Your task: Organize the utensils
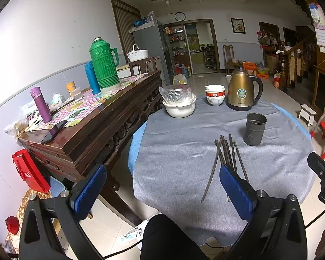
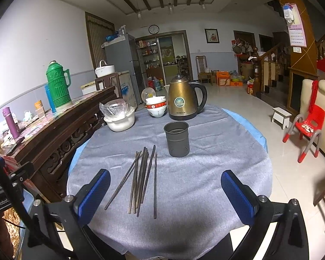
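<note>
Several dark chopsticks [image 2: 140,179] lie loose in a fan on the grey cloth of the round table [image 2: 205,173]. Just beyond them a dark grey metal holder cup [image 2: 176,138] stands upright and looks empty. My right gripper [image 2: 164,186] hovers open above the table's near edge, the chopsticks between and ahead of its blue pads. In the left wrist view the chopsticks [image 1: 224,158] and the cup [image 1: 255,129] sit to the right. My left gripper [image 1: 162,186] is open over the table's left edge, its right pad [image 1: 236,189] covering the chopsticks' near ends.
A brass kettle [image 2: 184,100], stacked bowls [image 2: 156,106] and a white bowl with a plastic bag [image 2: 119,119] stand at the table's far side. A dark wooden sideboard [image 1: 93,130] with a green thermos [image 1: 104,65] flanks the left. A red chair [image 2: 307,127] stands right.
</note>
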### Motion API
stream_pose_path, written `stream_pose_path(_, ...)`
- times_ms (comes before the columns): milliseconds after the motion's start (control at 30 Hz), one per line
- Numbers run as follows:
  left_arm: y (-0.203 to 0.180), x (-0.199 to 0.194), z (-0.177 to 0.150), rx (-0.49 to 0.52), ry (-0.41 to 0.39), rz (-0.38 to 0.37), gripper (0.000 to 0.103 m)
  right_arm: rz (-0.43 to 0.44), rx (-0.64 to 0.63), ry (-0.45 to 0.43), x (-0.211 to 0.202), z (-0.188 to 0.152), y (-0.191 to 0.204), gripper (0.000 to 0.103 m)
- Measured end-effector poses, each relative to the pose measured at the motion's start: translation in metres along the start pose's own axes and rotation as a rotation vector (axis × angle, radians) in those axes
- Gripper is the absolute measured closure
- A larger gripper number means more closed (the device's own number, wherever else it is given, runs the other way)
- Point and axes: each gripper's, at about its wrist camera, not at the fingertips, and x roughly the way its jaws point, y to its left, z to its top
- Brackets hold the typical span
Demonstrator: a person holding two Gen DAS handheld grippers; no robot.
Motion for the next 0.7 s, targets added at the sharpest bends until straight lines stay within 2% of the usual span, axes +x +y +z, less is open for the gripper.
stream_pose_path(700, 0.0074, 0.0026, 0.0000, -0.008, 0.011, -0.004, 0.000, -0.006, -0.012, 0.008, -0.0040, -0.0021, 0.0057, 0.000)
